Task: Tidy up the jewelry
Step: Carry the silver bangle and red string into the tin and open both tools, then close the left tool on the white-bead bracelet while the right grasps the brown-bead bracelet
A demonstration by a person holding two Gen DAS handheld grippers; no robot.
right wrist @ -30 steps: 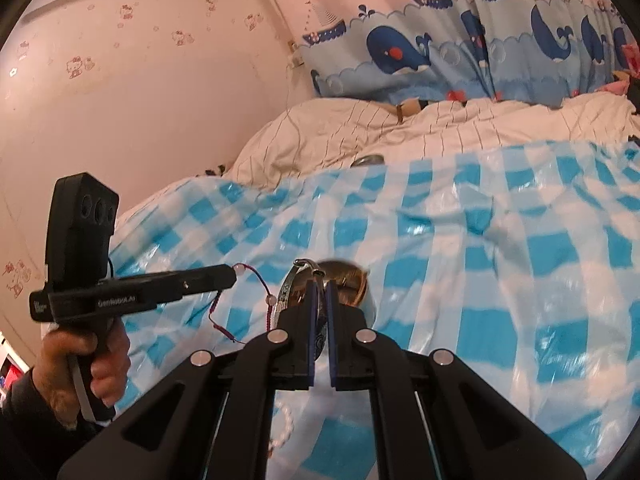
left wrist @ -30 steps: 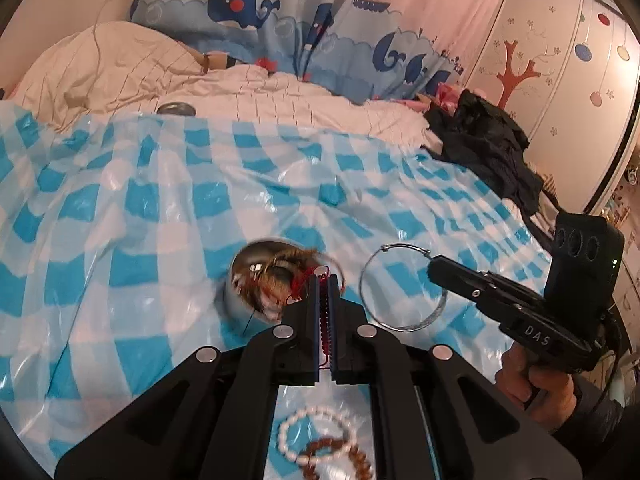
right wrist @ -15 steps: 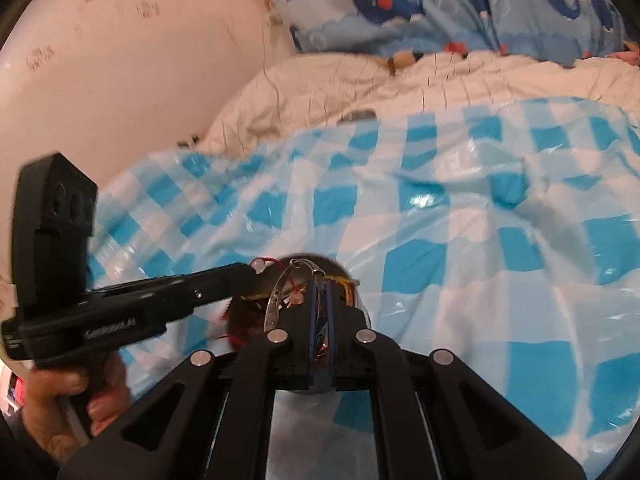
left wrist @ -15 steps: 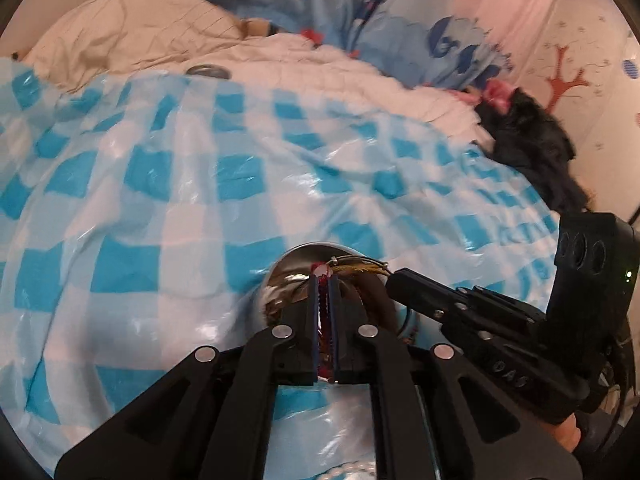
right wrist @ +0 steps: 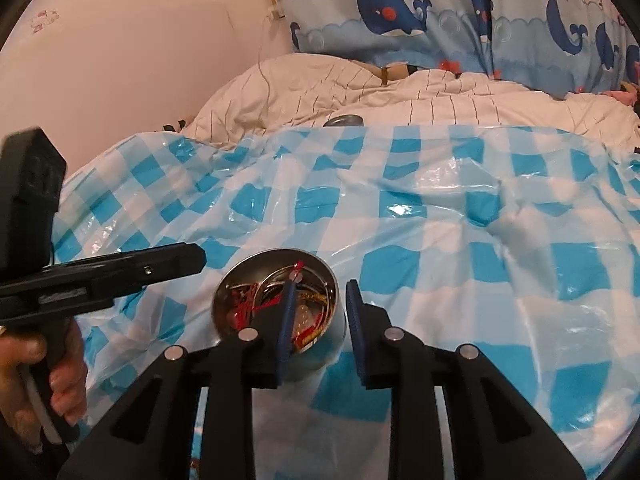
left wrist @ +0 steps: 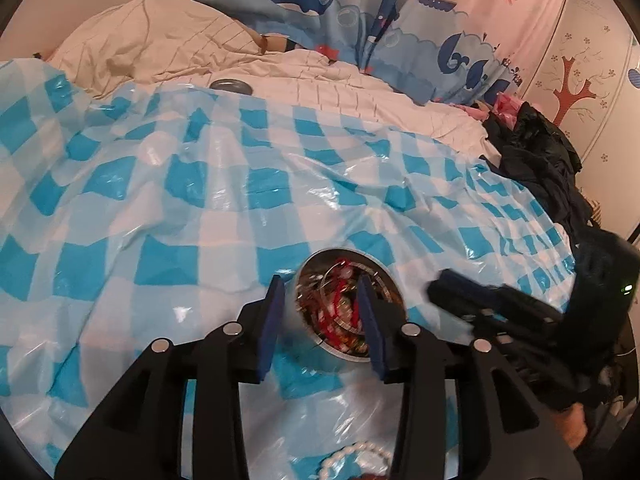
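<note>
A round metal tin (left wrist: 384,280) stands on the blue-and-white checked plastic sheet (left wrist: 200,208). It holds a tangle of jewelry: a red cord bracelet (left wrist: 340,312), a silver hoop and gold pieces. My left gripper (left wrist: 320,300) is open and empty just above the tin. My right gripper (right wrist: 320,300) is open and empty over the tin's (right wrist: 240,280) right rim. The red cord (right wrist: 248,304) and hoop lie inside. A white pearl bracelet (left wrist: 356,456) lies on the sheet below my left gripper.
The sheet covers a bed with a cream striped duvet (left wrist: 160,48) behind it. A grey disc (left wrist: 231,86) lies at the sheet's far edge. Dark clothes (left wrist: 536,160) are piled at the right. A whale-print curtain (right wrist: 440,20) hangs behind.
Both grippers were shut over the tin, the left on the red cord bracelet and the right on the silver hoop. Both have opened, and the two pieces now lie in the tin.
</note>
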